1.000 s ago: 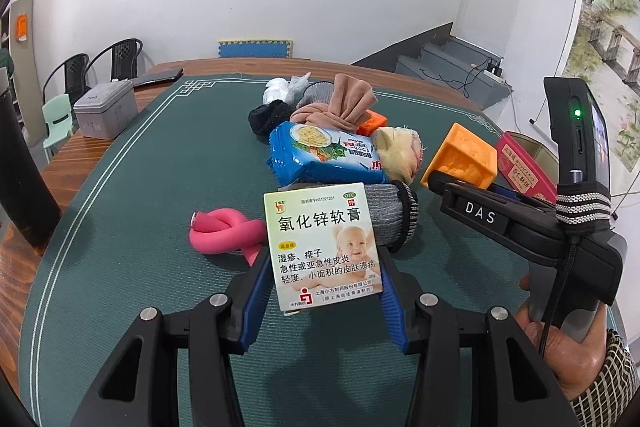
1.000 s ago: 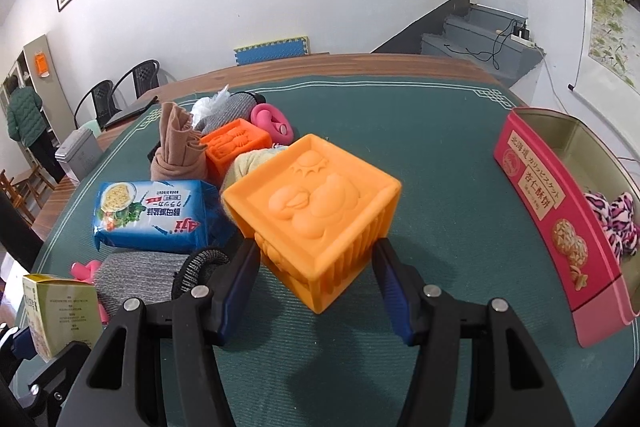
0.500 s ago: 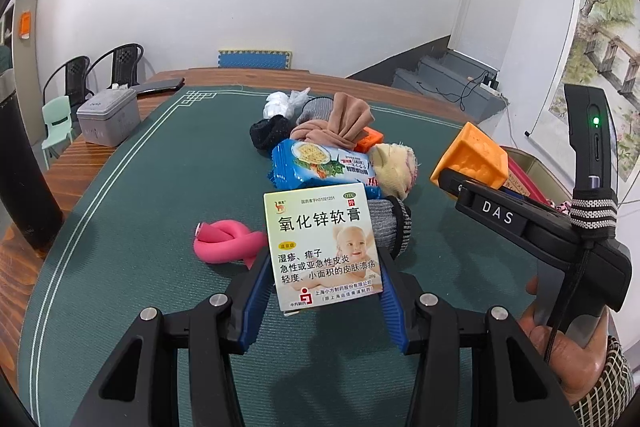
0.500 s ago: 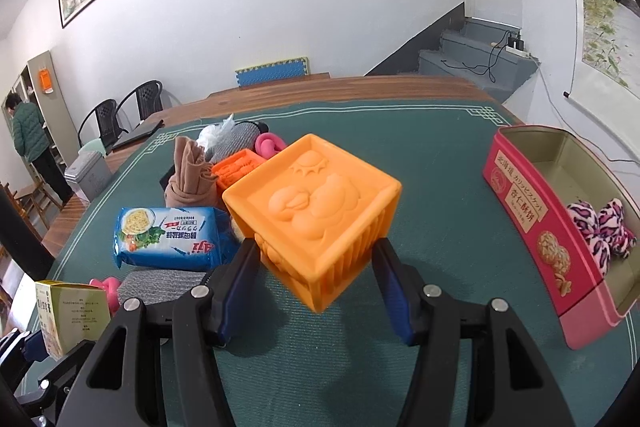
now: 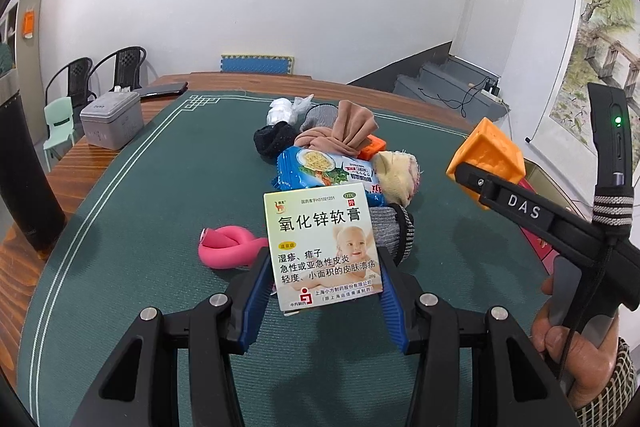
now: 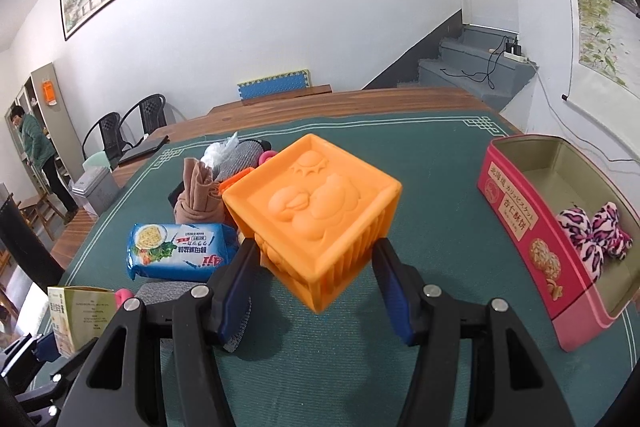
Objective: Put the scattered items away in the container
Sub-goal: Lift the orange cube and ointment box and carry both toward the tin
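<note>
Orange soft-plastic cube with an embossed duck and sun (image 6: 316, 215) sat clamped between the blue pads of the right gripper (image 6: 314, 267), held clear of the green felt table (image 6: 440, 187). The left gripper (image 5: 324, 281) pinched a pale yellow-green cardboard ointment box printed with a baby (image 5: 322, 247), upright and lifted off the felt. To the right stood the open pink rectangular biscuit tin (image 6: 516, 223), with a pink-and-white zebra-patterned plush toy (image 6: 592, 231) lying inside. Between the grippers and the far edge lay a blue noodle packet (image 6: 180, 251), a tan knotted cloth (image 5: 340, 131), a grey knitted sock (image 5: 394, 231) and a pink looped foam tube (image 5: 228, 247).
</note>
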`<state>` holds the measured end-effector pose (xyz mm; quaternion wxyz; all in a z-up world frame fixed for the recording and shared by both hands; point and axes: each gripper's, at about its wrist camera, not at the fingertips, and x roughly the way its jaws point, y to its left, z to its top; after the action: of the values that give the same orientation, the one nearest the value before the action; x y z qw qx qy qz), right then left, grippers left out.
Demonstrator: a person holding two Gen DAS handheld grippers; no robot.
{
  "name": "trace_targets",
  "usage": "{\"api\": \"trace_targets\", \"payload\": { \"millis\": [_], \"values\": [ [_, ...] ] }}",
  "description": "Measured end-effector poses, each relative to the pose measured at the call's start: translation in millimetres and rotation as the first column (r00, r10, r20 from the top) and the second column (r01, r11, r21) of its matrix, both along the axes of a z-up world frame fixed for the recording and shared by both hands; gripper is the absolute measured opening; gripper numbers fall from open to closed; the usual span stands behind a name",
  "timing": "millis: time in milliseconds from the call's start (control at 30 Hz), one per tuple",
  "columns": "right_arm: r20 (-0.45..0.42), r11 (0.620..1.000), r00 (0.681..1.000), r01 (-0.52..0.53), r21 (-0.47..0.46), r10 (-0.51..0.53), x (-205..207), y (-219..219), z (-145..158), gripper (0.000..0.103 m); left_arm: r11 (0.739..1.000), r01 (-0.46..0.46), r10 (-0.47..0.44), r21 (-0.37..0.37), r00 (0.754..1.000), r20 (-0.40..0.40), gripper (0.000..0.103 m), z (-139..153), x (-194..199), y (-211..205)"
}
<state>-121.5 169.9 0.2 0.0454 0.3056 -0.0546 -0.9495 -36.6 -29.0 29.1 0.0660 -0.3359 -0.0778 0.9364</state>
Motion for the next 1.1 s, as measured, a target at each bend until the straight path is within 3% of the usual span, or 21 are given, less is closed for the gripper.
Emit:
{"api": "trace_targets", "payload": {
  "millis": [300,400,533,800,933,1100],
  "values": [
    [-0.081,0.999,0.996,0.036,-0.020,-0.037,15,23,32,0.062,0.996,0.064,-0.061,0.064,0.997,-0.046,0.051,12,4,-2],
    [-0.109,0.997,0.992,0.067,0.027,-0.064,25,40,39,0.062,0.990,0.096,-0.091,0.108,0.995,-0.044,0.051,17,3,0],
    [-0.096,0.992,0.988,0.123,0.032,-0.120,32,78,34,0.062,0.988,0.114,-0.112,0.108,0.993,-0.030,0.051,18,-1,15],
    [-0.086,0.970,0.969,0.236,0.053,-0.231,47,159,32,0.062,0.978,0.190,-0.190,0.082,0.982,-0.007,0.051,22,-10,68],
    [-0.092,0.944,0.944,0.324,0.063,-0.317,53,210,36,0.062,0.966,0.248,-0.248,0.075,0.969,-0.015,0.051,31,-16,103],
    [-0.059,0.931,0.933,0.360,0.062,-0.356,44,248,31,0.062,0.946,0.315,-0.314,0.076,0.949,-0.025,0.051,43,-27,147]
  ]
}}
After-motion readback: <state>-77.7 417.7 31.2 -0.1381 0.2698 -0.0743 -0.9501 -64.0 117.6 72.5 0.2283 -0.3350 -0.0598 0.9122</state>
